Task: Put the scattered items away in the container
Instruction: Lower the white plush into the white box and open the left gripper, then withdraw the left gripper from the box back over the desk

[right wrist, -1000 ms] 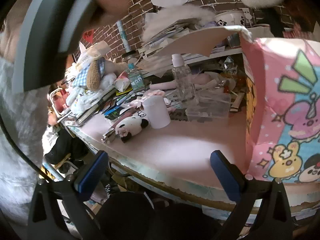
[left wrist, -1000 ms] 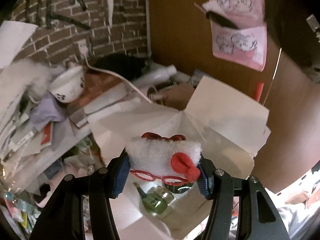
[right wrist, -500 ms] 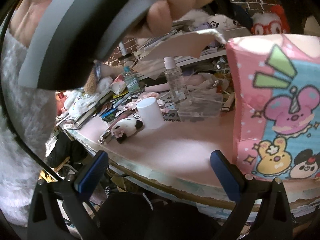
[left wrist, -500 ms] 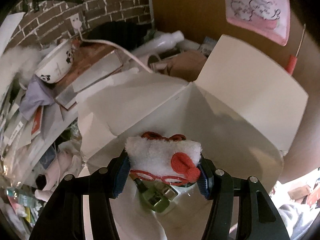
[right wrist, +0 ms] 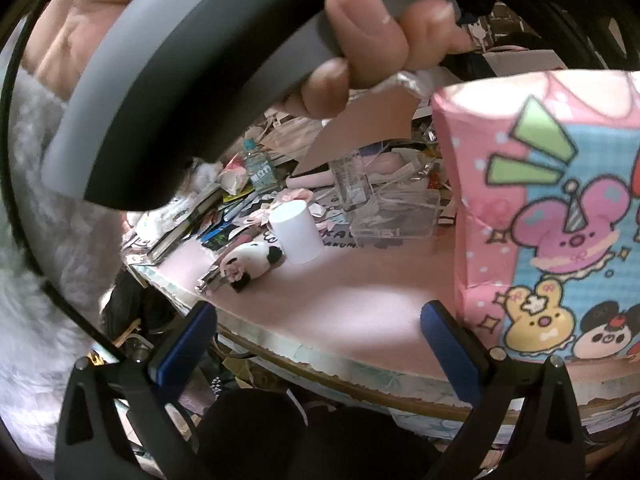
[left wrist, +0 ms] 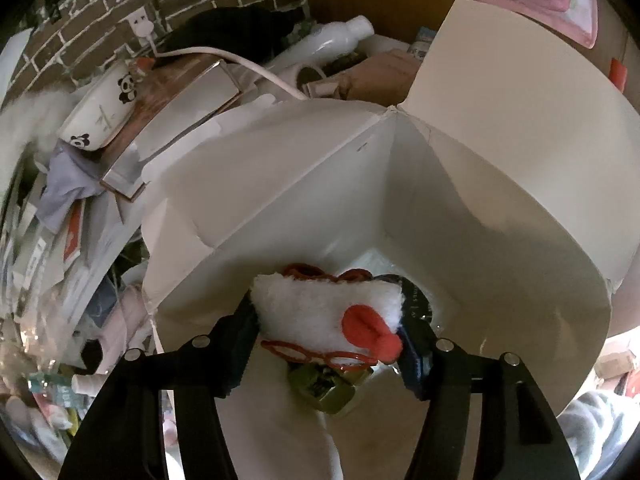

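My left gripper (left wrist: 328, 340) points down into the open white-lined box (left wrist: 460, 200). A white plush toy (left wrist: 320, 308) with red glasses and a red beak sits between its blue pads, which still touch it while the jaws are opening. Below it on the box floor lie a green bottle (left wrist: 324, 388) and a dark round item (left wrist: 416, 304). In the right wrist view the same box (right wrist: 540, 208) shows its pink cartoon side, on the right of the pink table (right wrist: 360, 300). My right gripper (right wrist: 316, 340) hangs open over the table's front edge, holding nothing.
A panda plush (right wrist: 252, 260), a white cup (right wrist: 296, 232), a clear plastic case (right wrist: 396, 216), a clear bottle (right wrist: 352, 176) and a water bottle (right wrist: 260, 168) stand on the table. A hand (right wrist: 360, 40) gripping the left tool's grey handle fills the top. Books, a panda bowl (left wrist: 100, 112) and clutter lie behind the box.
The left gripper has tipped downward and sunk into the box with the plush; its jaws have spread slightly. The hand and handle loom larger in the right view. The right gripper has stayed put.
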A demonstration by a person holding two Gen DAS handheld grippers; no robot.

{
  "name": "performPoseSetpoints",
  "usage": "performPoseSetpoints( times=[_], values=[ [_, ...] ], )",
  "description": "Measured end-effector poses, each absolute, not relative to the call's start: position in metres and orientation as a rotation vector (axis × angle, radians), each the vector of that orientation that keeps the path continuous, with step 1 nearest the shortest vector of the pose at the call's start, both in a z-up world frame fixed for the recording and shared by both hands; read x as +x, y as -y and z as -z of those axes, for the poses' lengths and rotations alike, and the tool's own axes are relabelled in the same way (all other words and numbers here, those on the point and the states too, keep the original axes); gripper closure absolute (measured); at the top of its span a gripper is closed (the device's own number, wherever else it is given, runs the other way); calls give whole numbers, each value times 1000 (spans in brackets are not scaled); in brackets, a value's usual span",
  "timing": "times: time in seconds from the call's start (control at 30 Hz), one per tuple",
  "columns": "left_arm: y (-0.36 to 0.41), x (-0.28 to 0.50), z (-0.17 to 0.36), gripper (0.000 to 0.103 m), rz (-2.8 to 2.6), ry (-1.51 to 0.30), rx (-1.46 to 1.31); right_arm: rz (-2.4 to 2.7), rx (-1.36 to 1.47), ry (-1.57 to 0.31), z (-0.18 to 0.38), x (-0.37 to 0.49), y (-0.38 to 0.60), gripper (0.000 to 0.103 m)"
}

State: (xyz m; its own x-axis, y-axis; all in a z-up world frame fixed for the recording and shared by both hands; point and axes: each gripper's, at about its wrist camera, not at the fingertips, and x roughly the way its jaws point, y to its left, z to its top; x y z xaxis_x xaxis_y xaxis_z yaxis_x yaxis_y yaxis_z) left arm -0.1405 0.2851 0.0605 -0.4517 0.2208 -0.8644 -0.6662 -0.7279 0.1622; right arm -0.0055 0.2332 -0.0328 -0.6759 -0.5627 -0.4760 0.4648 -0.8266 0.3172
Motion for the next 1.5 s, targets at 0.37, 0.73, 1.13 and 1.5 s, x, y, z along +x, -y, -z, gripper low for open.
performPoseSetpoints(
  times=[0.37, 0.73, 1.13, 1.5],
  values=[
    [-281, -127, -81, 20, -2239, -676, -1078, 2442, 772, 228, 32, -4, -233, 1],
    [-258, -109, -118, 12, -2358, -639, -868, 2453, 772, 216, 31, -2, -230, 1],
    [-197, -93, -140, 10, -2498, -550, -704, 2446, 785, 178, 31, -3, -218, 1],
    [-138, -78, -151, 9, -2620, -458, -654, 2458, 783, 146, 29, -4, -207, 2]
  ],
)
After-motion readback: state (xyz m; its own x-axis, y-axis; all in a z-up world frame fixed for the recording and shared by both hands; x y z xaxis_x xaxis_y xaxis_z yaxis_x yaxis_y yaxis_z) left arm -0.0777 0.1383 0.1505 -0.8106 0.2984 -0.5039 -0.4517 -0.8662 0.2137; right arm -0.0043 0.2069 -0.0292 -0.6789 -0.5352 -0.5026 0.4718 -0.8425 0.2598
